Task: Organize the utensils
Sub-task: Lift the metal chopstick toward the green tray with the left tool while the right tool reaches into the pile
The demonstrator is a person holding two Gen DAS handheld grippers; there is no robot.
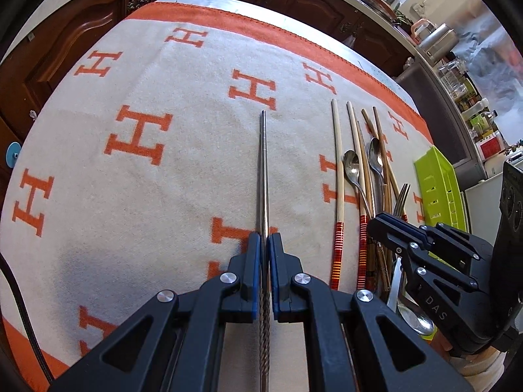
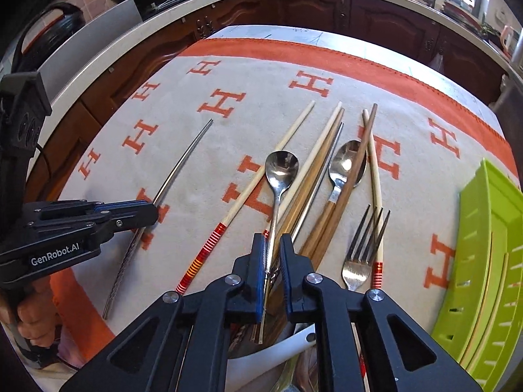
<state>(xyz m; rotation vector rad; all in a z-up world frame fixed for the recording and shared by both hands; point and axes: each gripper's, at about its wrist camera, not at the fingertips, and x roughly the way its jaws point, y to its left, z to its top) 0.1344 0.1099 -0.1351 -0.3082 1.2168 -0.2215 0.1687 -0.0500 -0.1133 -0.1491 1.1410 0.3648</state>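
My left gripper (image 1: 264,240) is shut on a thin metal chopstick (image 1: 264,163) that lies along the cream cloth; the same gripper (image 2: 155,212) and metal chopstick (image 2: 183,163) appear at the left of the right wrist view. A pile of utensils lies to the right: a steel spoon (image 2: 281,166), a second spoon (image 2: 346,160), a fork (image 2: 359,261), pale chopsticks with red bands (image 2: 228,219) and brown bamboo chopsticks (image 2: 327,228). My right gripper (image 2: 272,245) straddles the first spoon's handle with narrow jaws; a slit still shows beside the handle. From the left wrist, the right gripper (image 1: 376,225) is over the pile.
A lime green slotted tray (image 2: 483,261) stands at the right edge of the cloth (image 2: 261,75), also seen as the green tray (image 1: 434,189). A white utensil (image 2: 278,352) lies under my right gripper. Dark wooden cabinets ring the table. A hand (image 2: 36,320) holds the left gripper.
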